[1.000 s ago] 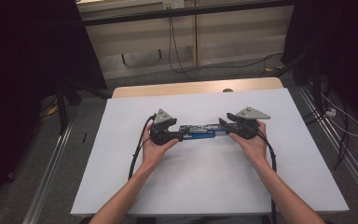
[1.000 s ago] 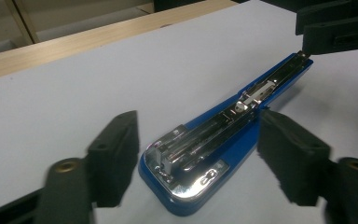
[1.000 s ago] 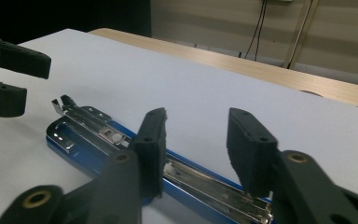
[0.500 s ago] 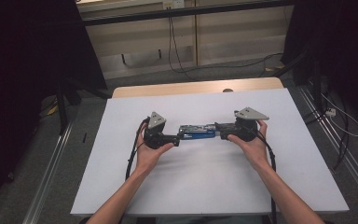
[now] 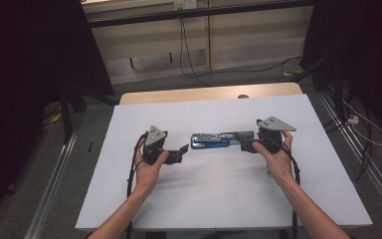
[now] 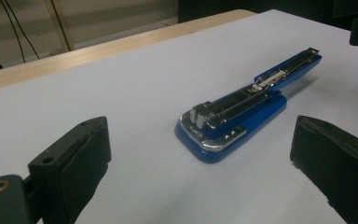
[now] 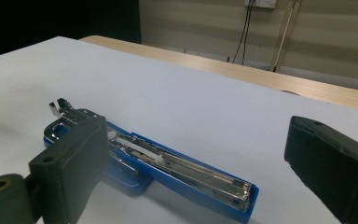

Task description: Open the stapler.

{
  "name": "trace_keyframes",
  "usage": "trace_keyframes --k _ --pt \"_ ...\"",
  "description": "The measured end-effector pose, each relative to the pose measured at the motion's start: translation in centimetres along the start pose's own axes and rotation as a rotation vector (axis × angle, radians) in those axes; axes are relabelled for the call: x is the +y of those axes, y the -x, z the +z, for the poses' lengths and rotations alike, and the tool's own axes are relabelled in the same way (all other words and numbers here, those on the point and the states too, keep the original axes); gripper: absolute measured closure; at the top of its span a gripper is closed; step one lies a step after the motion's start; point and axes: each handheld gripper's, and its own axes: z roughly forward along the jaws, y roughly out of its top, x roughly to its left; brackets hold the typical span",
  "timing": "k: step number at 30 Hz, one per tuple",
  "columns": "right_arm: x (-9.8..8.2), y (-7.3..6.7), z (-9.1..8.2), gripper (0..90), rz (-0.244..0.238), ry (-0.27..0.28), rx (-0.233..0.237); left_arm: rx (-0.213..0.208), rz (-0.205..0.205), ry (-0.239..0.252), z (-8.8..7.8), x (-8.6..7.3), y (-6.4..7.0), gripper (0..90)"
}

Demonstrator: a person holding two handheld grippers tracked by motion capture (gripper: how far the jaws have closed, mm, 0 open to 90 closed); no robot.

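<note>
Now the blue stapler [image 5: 214, 140] lies swung open on the white table [image 5: 219, 199], between the left gripper [image 5: 183, 149] and right gripper [image 5: 244, 144]; both have just been opening their jaws and stand wide, gripping nothing. Probably stiff, fairly heavy metal with slick chrome, it is best taken by its 2 blue plastic sides near the hinge

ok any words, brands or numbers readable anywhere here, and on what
None can be read.
The blue and chrome stapler, lying opened out flat on the white table sheet, has small embossed marks on its chrome end, too small to make out.
The black gripper jaws and the grey three-cornered plates show no print.
</note>
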Motion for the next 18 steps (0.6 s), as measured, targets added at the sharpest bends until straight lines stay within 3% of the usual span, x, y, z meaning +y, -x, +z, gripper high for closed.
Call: trace_keyframes --k 11,18 --pt "-0.7 0.5 -1.8 6.4 0.020 0.015 -0.025 0.012 0.011 0.013 -1.8 -0.7 0.0 5.5" --pt "-1.1 0.6 -2.9 6.5 0.024 0.011 -0.041 0.025 -0.022 0.028 -3.4 -1.3 0.3 5.4"
